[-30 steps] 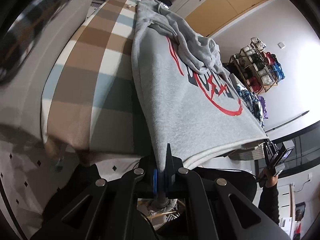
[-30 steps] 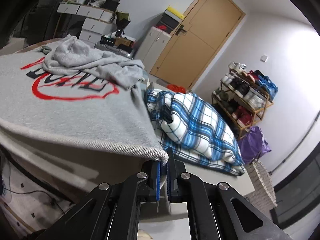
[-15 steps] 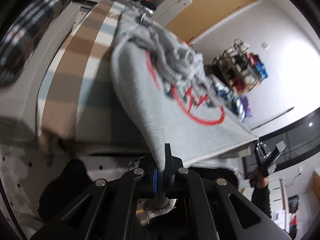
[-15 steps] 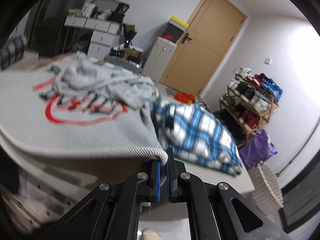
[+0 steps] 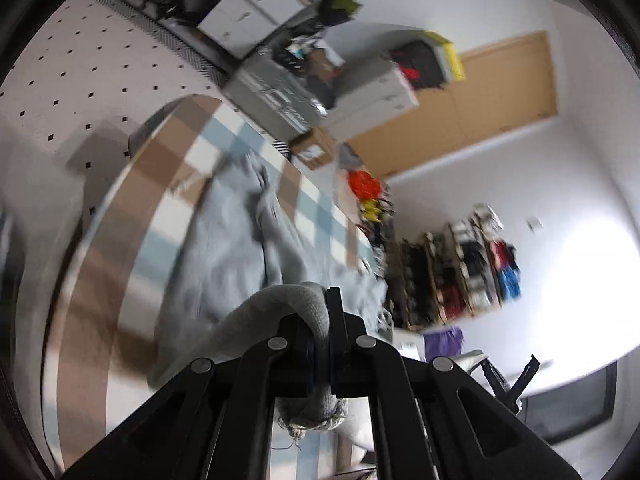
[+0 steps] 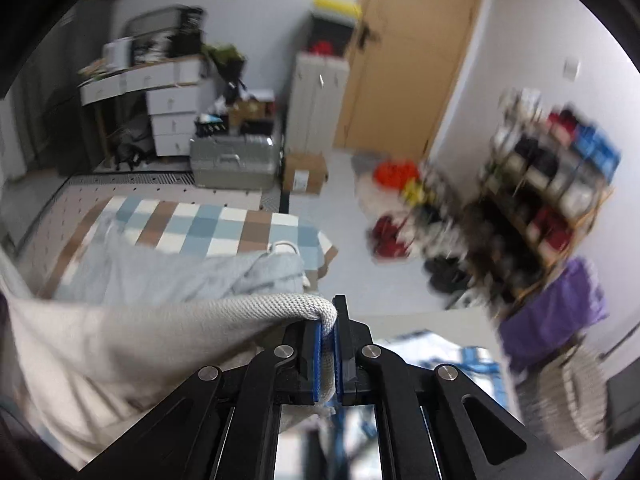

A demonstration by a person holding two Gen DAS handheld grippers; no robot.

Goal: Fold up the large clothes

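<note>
A large grey sweatshirt (image 5: 236, 256) lies over a bed with a brown, blue and white checked cover (image 5: 160, 168). My left gripper (image 5: 320, 312) is shut on its ribbed hem (image 5: 288, 300), which curls up over the fingers. In the right wrist view my right gripper (image 6: 328, 320) is shut on the other corner of the ribbed hem (image 6: 280, 306), and the sweatshirt (image 6: 180, 272) sags from it back toward the checked cover (image 6: 208, 228). Both hem corners are lifted above the bed. The red print is hidden.
A grey suitcase (image 6: 236, 164), a cardboard box (image 6: 304, 174) and white drawers (image 6: 172, 120) stand beyond the bed's far end. A wooden door (image 6: 408, 60) is behind them. A shoe rack (image 6: 552, 184) lines the right wall, with a purple bag (image 6: 556, 312) and a blue plaid blanket (image 6: 436, 352) nearer.
Both grippers rose and swung forward over the bed, carrying the hem up and over. The printed front is now out of sight and the views look down the bed toward the door.
</note>
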